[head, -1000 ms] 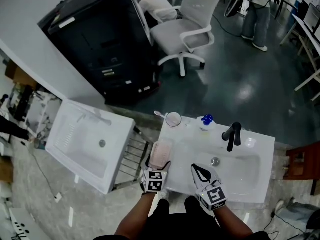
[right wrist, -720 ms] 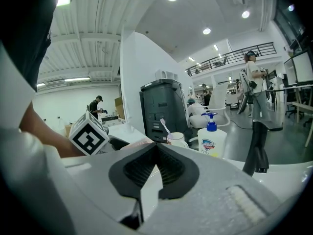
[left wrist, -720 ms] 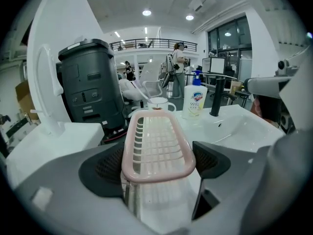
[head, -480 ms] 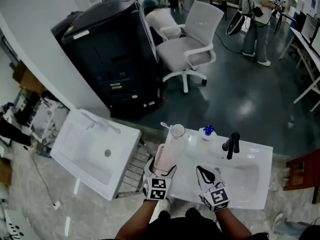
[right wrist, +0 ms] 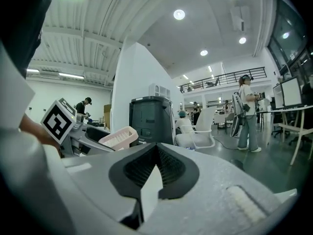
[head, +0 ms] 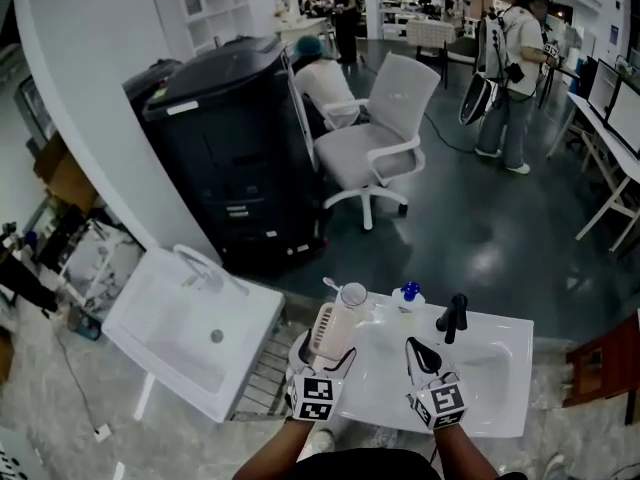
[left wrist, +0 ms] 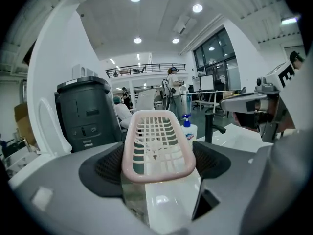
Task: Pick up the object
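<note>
Pink slotted basket now rides higher above the sink, clamped in our left gripper; our right gripper stays pinched together, empty.

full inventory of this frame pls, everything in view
pink basket: 1, pink, in the left tongs at near sink's left edge
near sink: 1, white, in front of the person
faucet: 1, black, sink's back rim
soap bottle: 1, white, blue pump, left of faucet
cup: 1, clear, back left corner
second sink: 1, white, left
cabinet: 1, black, behind
office chair: 1, white, beyond
standing person: 1, far right
left tongs: shut on basket
right tongs: shut, empty
</note>
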The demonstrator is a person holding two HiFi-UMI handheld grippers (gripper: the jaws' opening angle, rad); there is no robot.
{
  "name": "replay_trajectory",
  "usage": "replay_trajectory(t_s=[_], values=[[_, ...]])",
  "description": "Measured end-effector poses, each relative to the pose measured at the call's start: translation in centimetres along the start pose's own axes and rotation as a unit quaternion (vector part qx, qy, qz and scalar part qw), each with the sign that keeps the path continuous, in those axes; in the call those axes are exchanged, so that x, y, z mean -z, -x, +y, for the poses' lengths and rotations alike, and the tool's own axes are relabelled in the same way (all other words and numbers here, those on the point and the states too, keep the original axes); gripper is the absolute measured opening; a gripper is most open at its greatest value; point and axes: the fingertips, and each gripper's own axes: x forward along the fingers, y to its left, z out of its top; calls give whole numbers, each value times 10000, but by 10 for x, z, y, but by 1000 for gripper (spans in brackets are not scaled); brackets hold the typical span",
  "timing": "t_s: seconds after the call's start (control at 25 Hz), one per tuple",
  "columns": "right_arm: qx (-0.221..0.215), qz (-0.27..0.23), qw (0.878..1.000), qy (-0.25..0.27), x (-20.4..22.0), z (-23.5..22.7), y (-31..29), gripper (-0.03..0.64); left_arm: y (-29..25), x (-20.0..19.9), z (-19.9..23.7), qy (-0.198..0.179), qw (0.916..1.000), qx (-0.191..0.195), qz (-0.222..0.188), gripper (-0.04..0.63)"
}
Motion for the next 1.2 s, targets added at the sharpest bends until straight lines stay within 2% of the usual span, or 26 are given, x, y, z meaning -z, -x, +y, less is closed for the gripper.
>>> replay_trajectory(t_s=[0.44,0.8,1.2], values=[[114,-594,9974,387,-51,1,9,3,14,-41,10,5,9983,-29,-589,460],[69,-589,9959,681,-55,9,8,2,15,-51,6,-27,9974,89,-721,460],[139,-599,9953,745,-57,6,6,2,15,-51,7,-17,9972,80,-747,460]])
